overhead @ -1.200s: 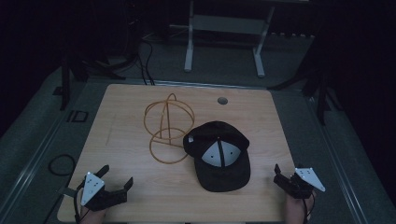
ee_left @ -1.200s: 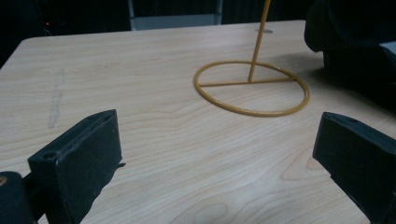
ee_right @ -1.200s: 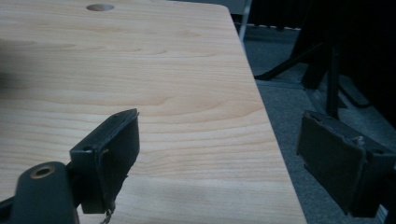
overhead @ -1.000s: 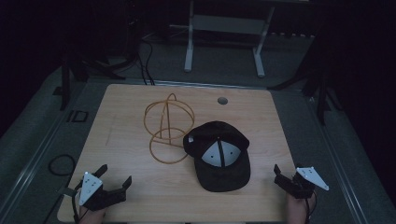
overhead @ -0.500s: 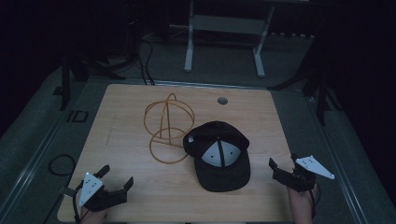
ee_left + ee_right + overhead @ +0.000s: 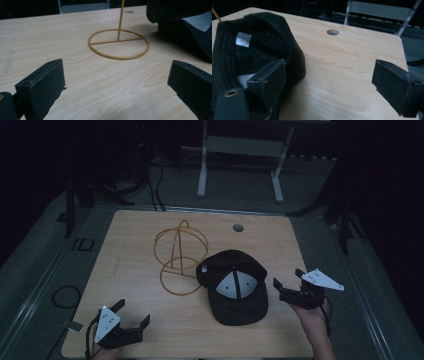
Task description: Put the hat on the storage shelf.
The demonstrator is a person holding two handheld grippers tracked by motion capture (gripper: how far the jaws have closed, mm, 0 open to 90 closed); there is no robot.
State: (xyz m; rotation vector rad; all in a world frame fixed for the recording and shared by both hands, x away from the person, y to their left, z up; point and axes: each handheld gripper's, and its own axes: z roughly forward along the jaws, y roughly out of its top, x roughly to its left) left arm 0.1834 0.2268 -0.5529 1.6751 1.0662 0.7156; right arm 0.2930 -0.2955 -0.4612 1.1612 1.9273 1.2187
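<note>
A black cap lies upside down on the wooden table, its white inner panels showing. Left of it stands a gold wire stand with a ring base. My right gripper hovers open just right of the cap. In the right gripper view its open jaws have the left one close against the cap's edge. Near the front left corner, my left gripper rests open and empty. It faces the ring base and the cap between its jaws.
A round cable hole sits in the table's far side, also seen ahead as hole. A metal frame stands on the dark floor behind the table. Cables trail at the back left.
My right gripper has moved left and slightly forward, up to the cap's right edge. The left gripper has barely shifted. Cap and wire stand have not moved.
</note>
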